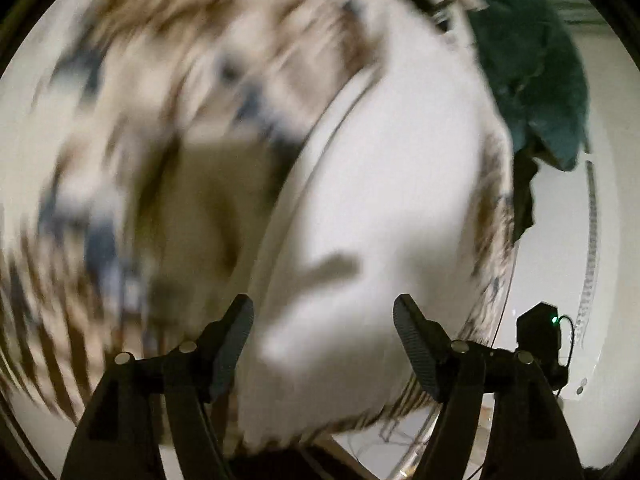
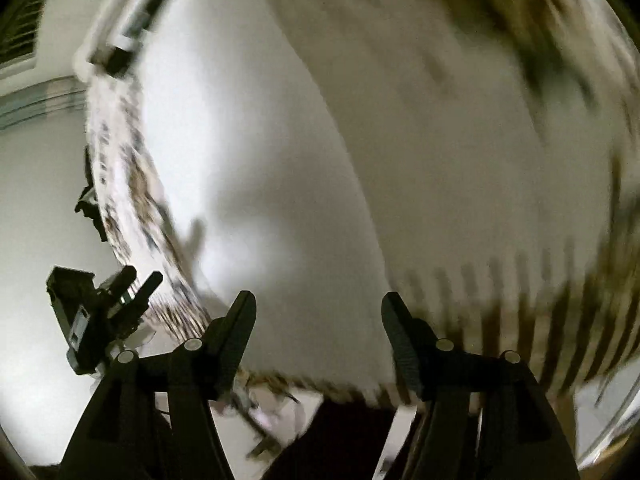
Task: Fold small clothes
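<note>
Both views are badly motion-blurred. In the left wrist view a white cloth [image 1: 380,200] lies on a brown-and-white patterned surface [image 1: 132,152], just ahead of my left gripper [image 1: 324,320], which is open and empty. A dark teal garment [image 1: 532,60] lies at the upper right. In the right wrist view the same white cloth [image 2: 260,160] fills the centre, ahead of my right gripper [image 2: 318,316], which is open and empty. The other gripper [image 2: 96,308] shows at the left.
The patterned cover's striped fringe [image 2: 540,320] runs along the right and its edge [image 2: 132,208] along the left. A pale wall or floor [image 2: 36,184] lies beyond. A black device with a green light [image 1: 540,332] sits at the right.
</note>
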